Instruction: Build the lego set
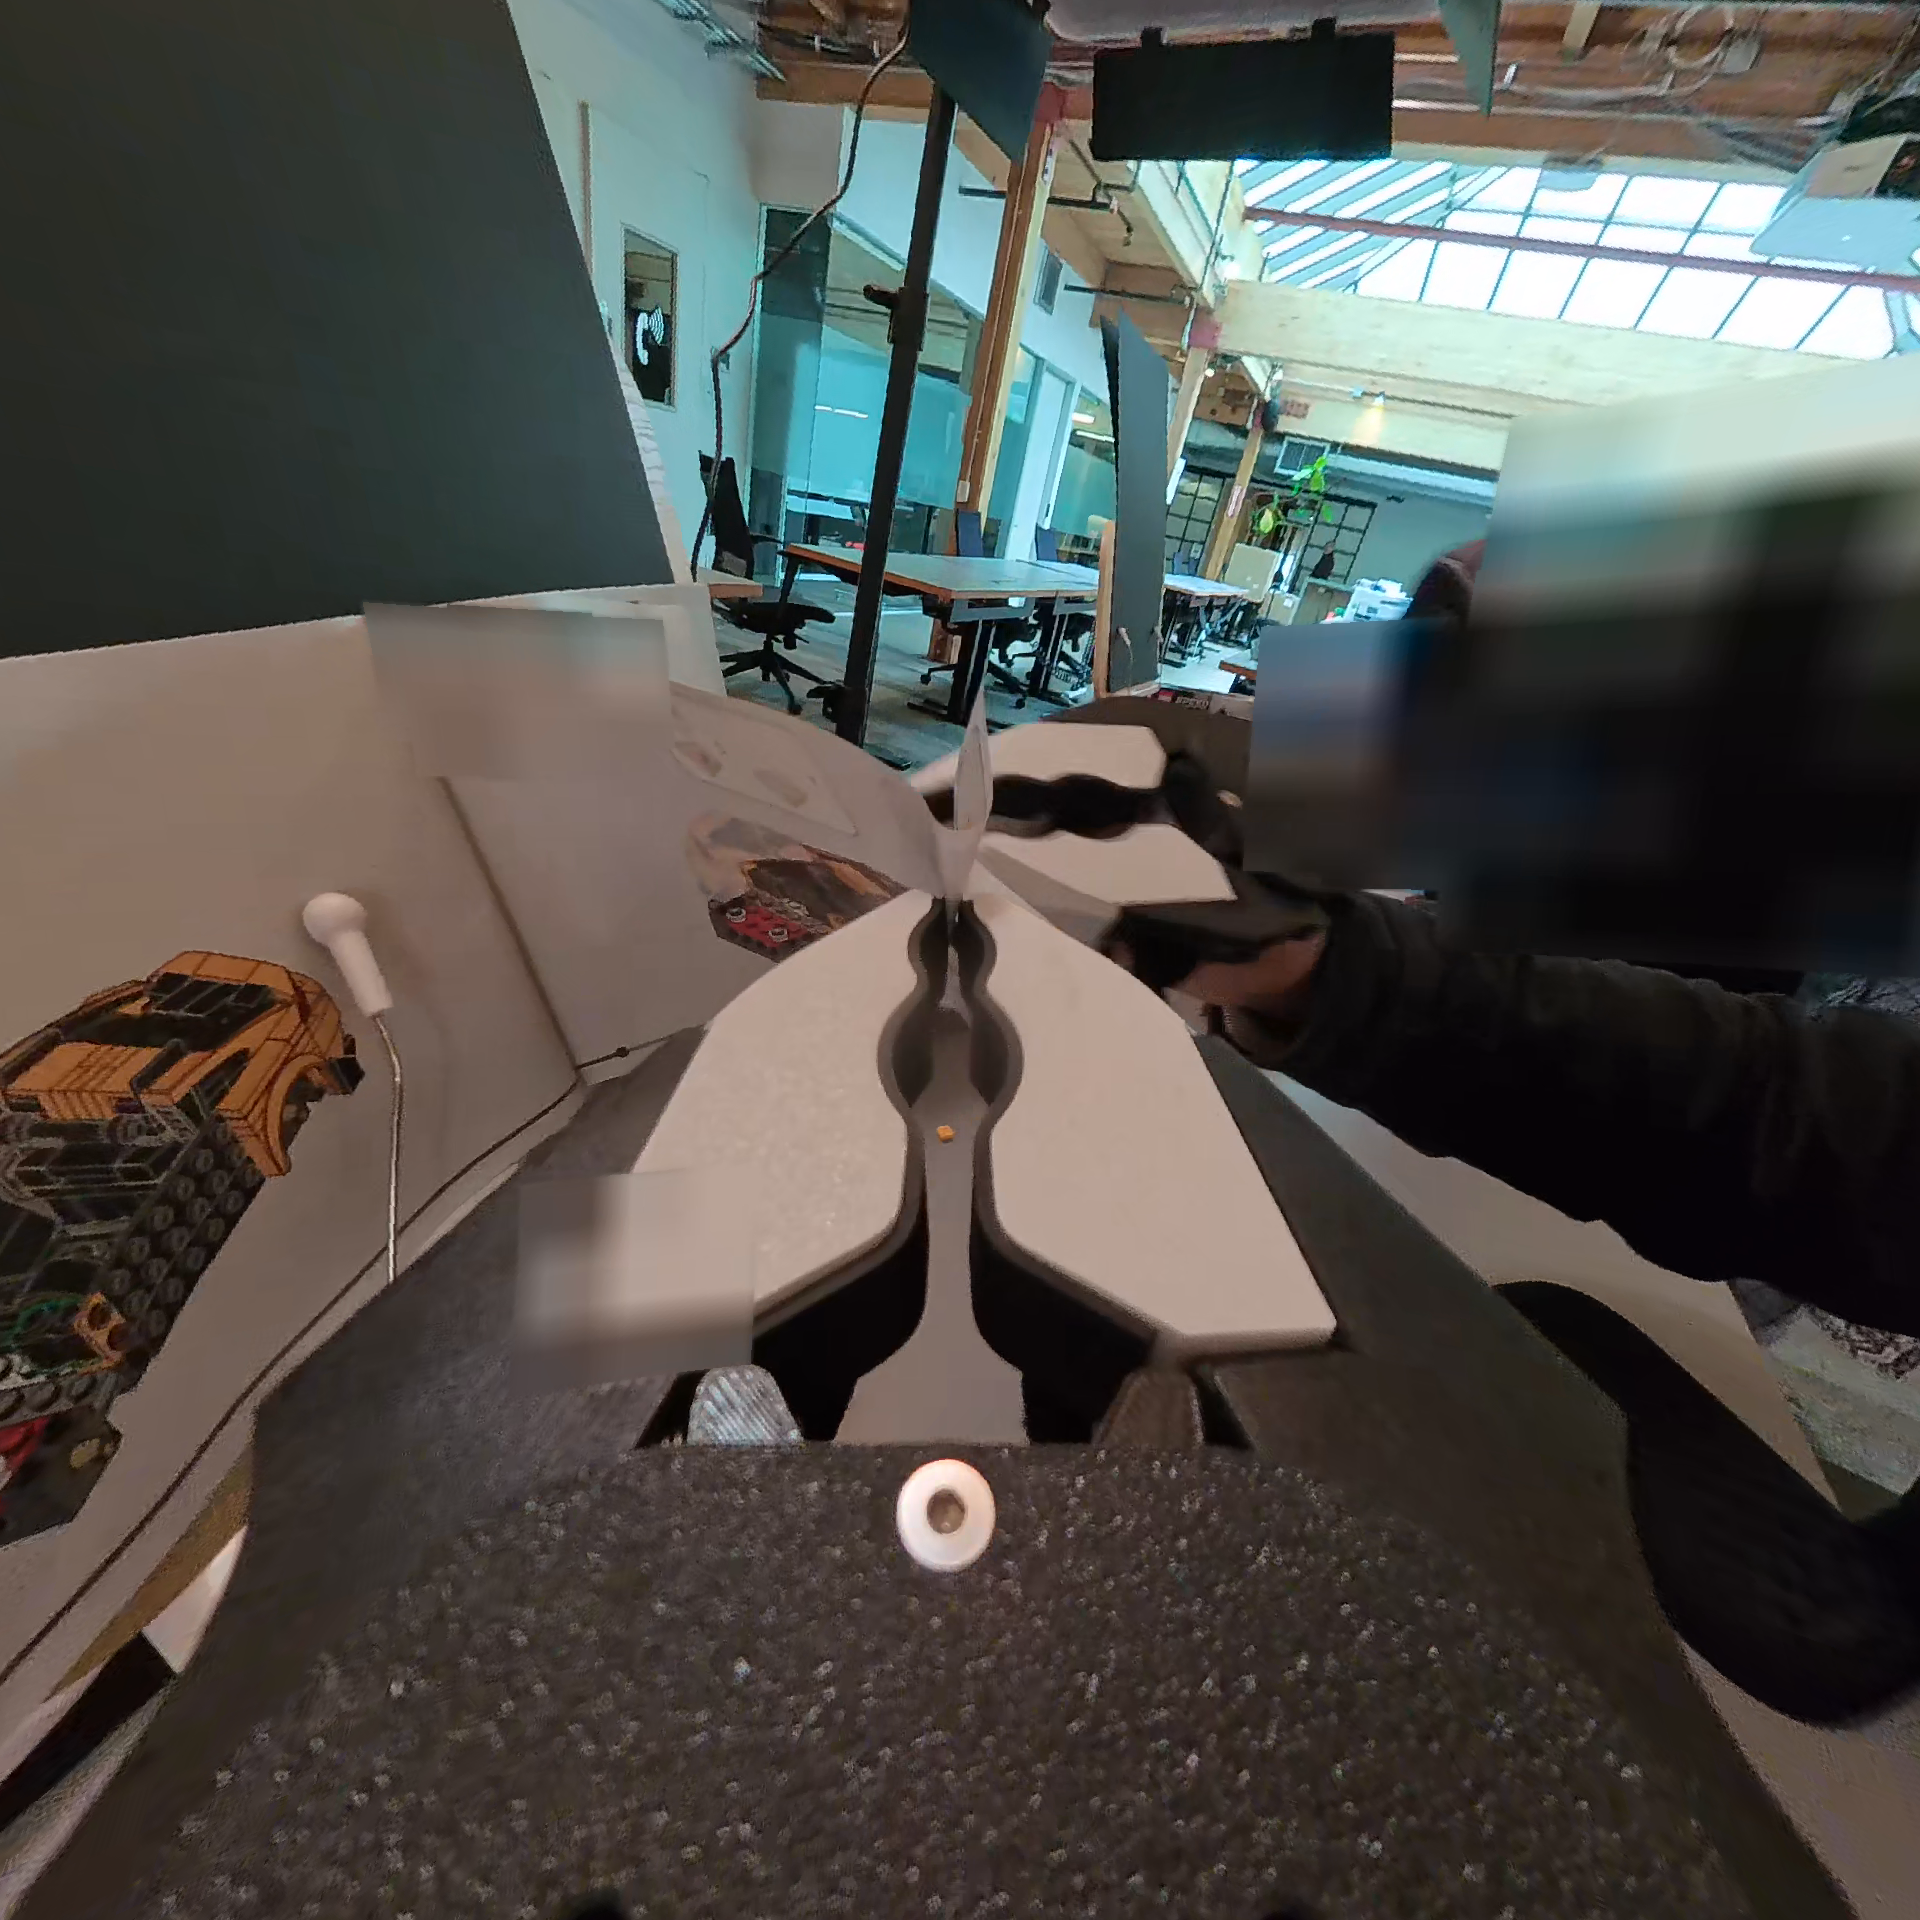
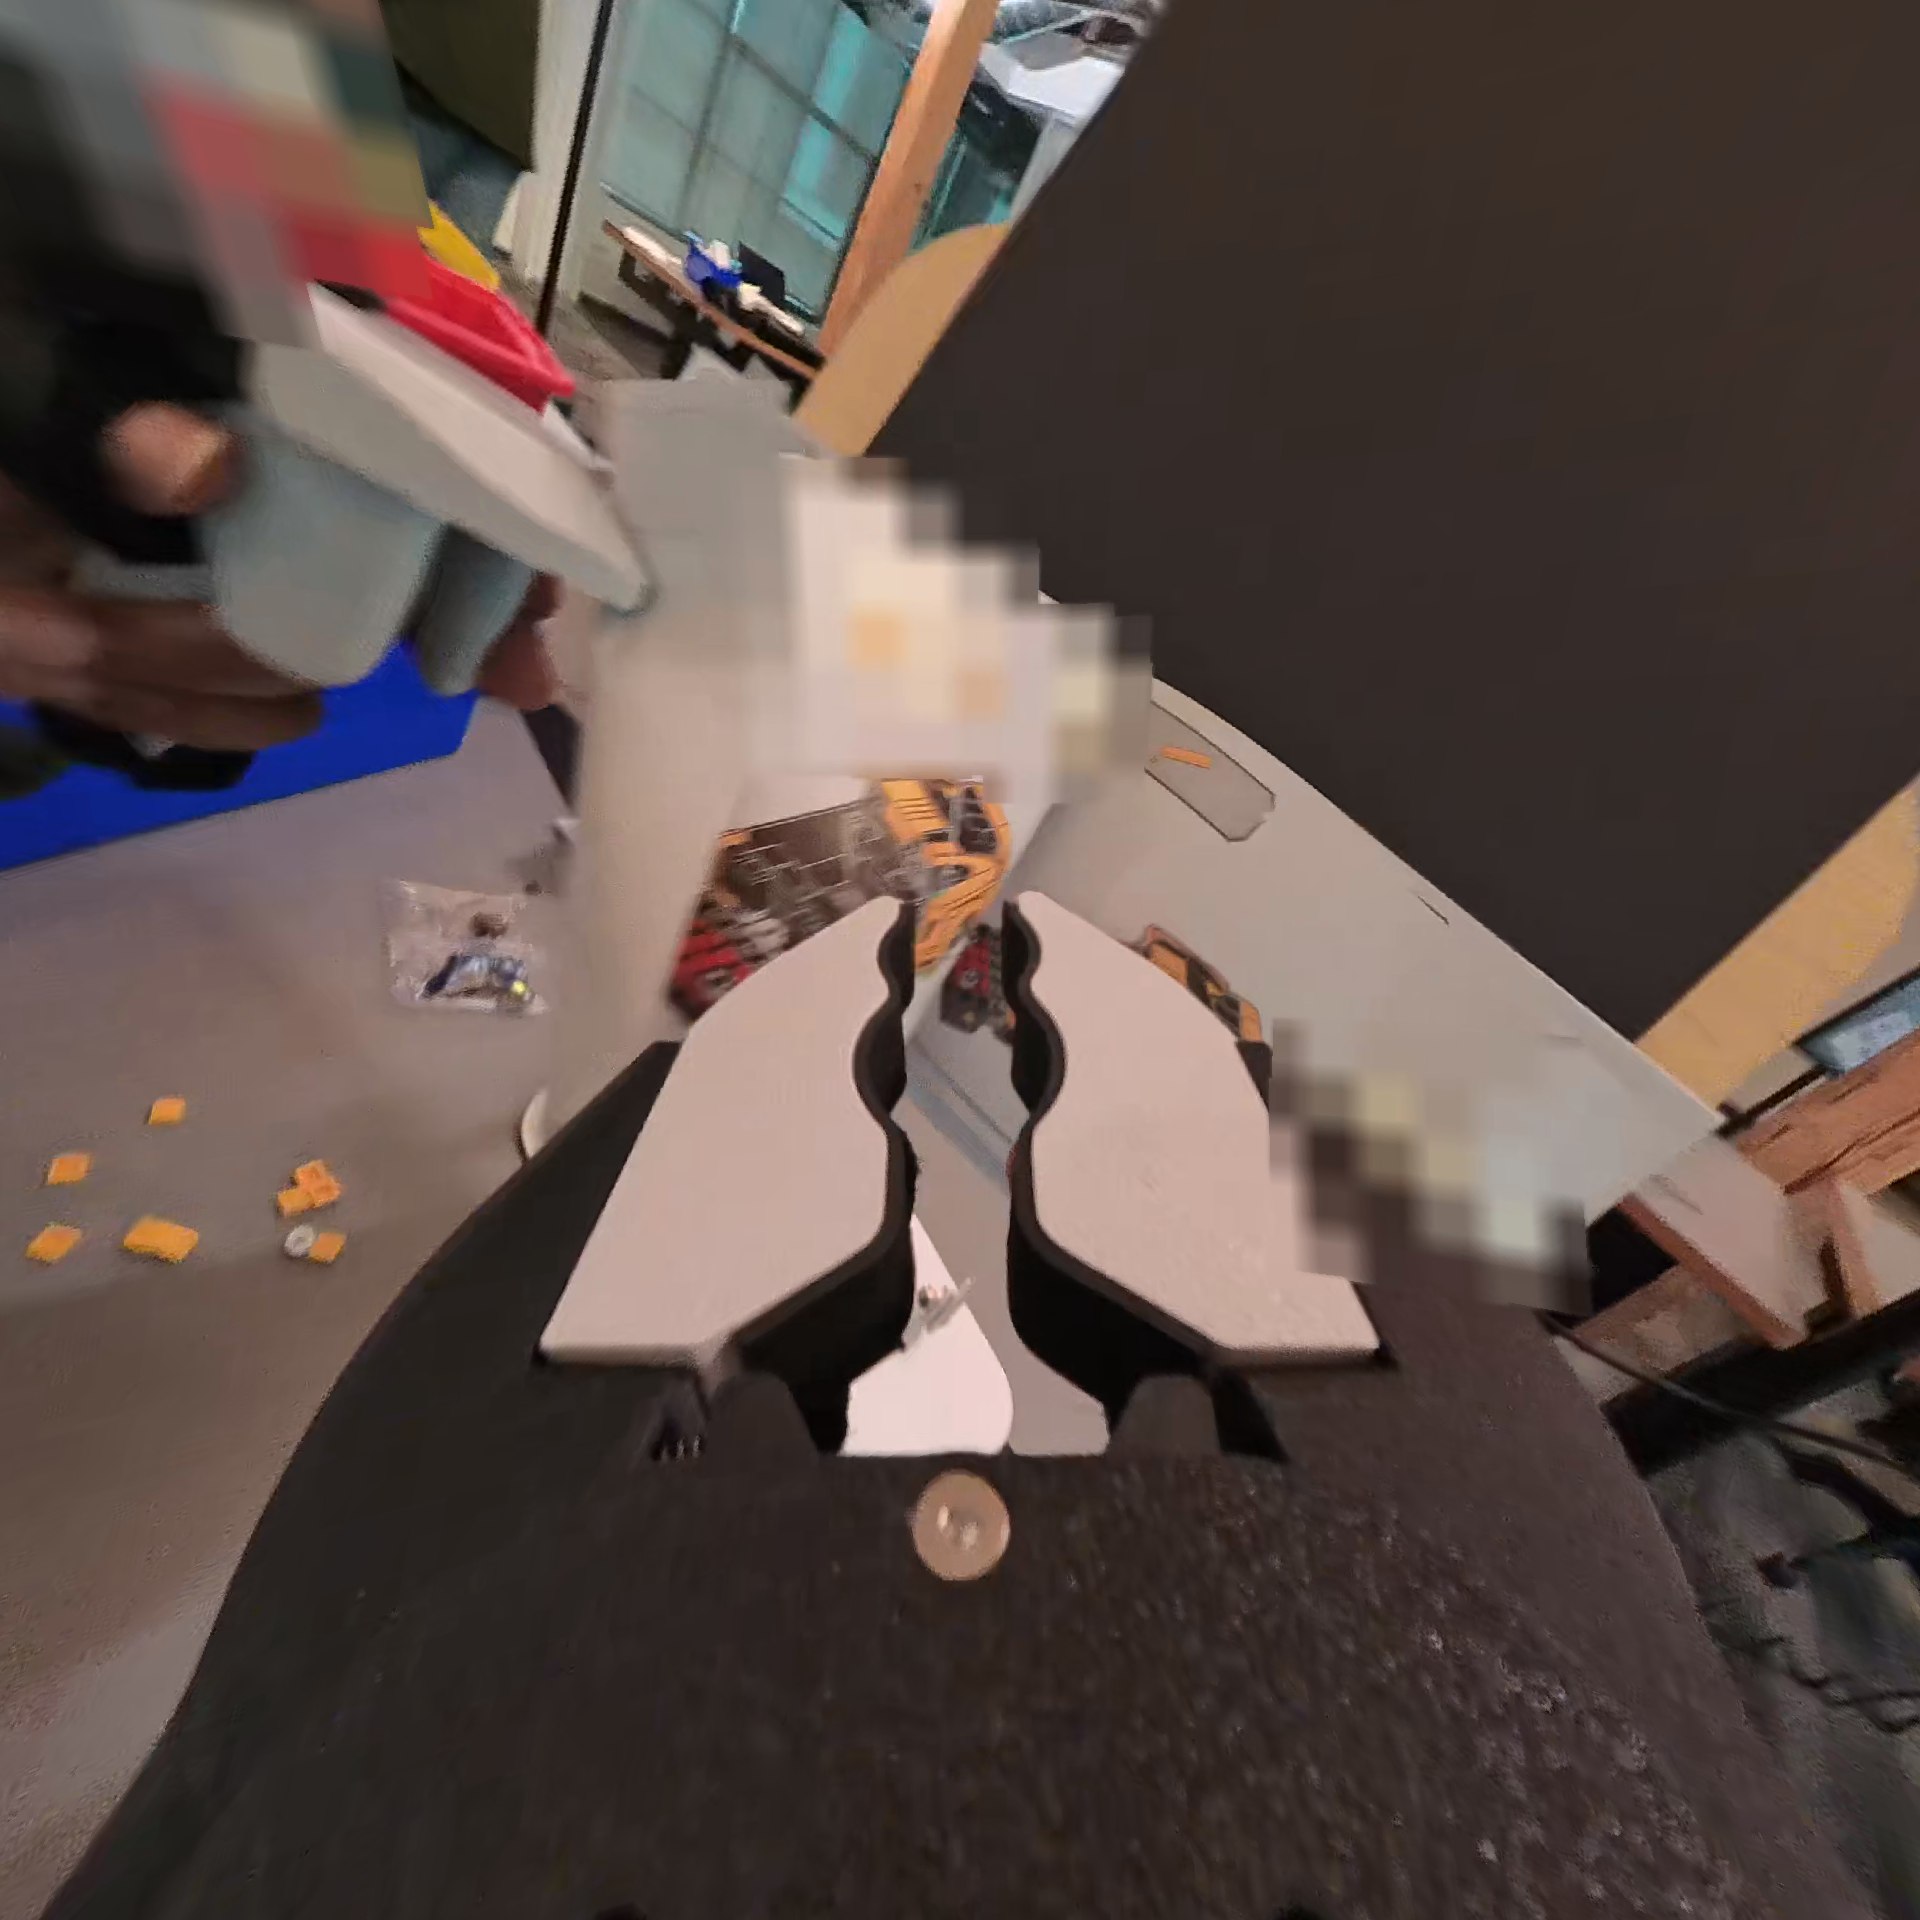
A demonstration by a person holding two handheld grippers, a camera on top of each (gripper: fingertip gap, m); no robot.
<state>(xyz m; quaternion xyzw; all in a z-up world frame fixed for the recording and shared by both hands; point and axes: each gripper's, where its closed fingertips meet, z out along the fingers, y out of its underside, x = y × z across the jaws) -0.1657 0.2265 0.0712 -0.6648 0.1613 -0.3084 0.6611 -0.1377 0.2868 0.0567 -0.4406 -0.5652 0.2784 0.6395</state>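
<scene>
An open instruction booklet (image 1: 260, 831) with pictures of an orange brick vehicle lies in front of both grippers. My left gripper (image 1: 951, 912) is shut on the edge of one white booklet page (image 1: 971, 800) and holds it lifted, so the page stands up from the fingertips. My right gripper (image 2: 956, 925) is open, with nothing between its pads, and it points at the printed vehicle pictures (image 2: 935, 842). In the left wrist view it (image 1: 997, 805) sits just behind the lifted page, held by a gloved hand (image 1: 1226, 935). In the right wrist view the left gripper (image 2: 613, 582) holds the lifted page (image 2: 644, 790).
A clear bag of small parts (image 2: 462, 961) and several loose orange bricks (image 2: 161, 1236) lie on the grey table (image 2: 208, 1039) to the left. Blue (image 2: 208, 769) and red (image 2: 488, 322) bins stand beyond. A dark panel (image 2: 1455, 416) rises behind the booklet. A white-tipped cable (image 1: 348, 945) rests on the left page. My right fingertips sit around 8 centimeters from my left ones.
</scene>
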